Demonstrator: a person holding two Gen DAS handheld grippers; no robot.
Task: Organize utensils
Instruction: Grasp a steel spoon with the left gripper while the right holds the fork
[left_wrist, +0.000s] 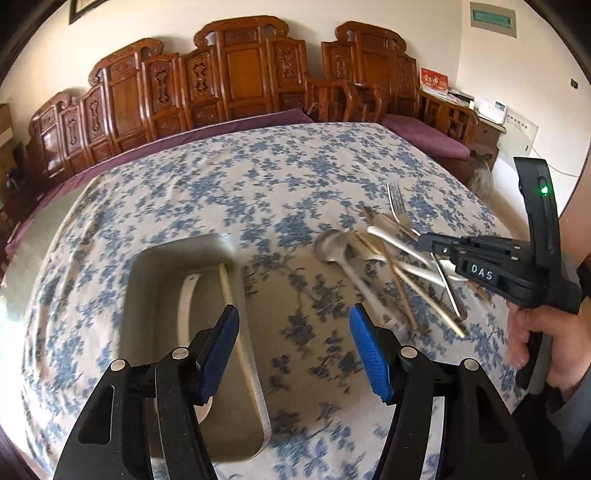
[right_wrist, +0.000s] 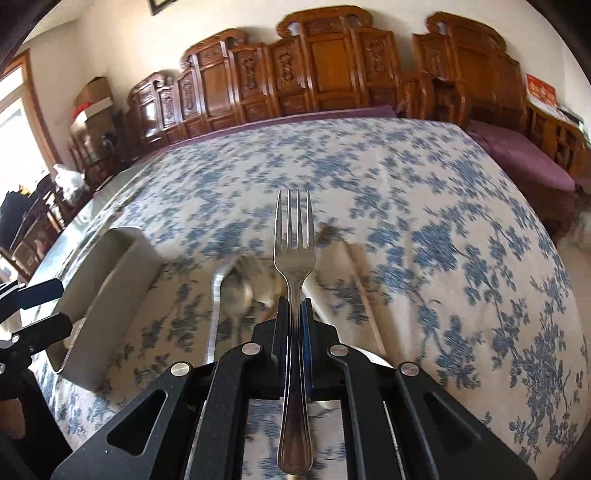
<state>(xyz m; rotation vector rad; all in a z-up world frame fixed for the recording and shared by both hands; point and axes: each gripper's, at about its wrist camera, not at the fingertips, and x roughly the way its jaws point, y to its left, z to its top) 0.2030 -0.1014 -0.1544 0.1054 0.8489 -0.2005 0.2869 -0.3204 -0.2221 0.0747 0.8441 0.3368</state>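
1. right tool pinches the fork by its neck, tines forward, above the utensil pile on the worktop; the thin neck could pivot or slip.
2. left tool is spread and empty over the tray; the two tools could collide there.

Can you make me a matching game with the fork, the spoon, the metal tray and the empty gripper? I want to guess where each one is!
Things:
1. fork
2. spoon
3. metal tray
4. left gripper

Places or states:
A. lying in the pile of utensils on the flowered cloth
B. open, with nothing between its blue pads
C. clamped in the right gripper, prongs pointing away
D. sitting on the cloth with long utensils inside

Pairs: 1-C, 2-A, 3-D, 4-B
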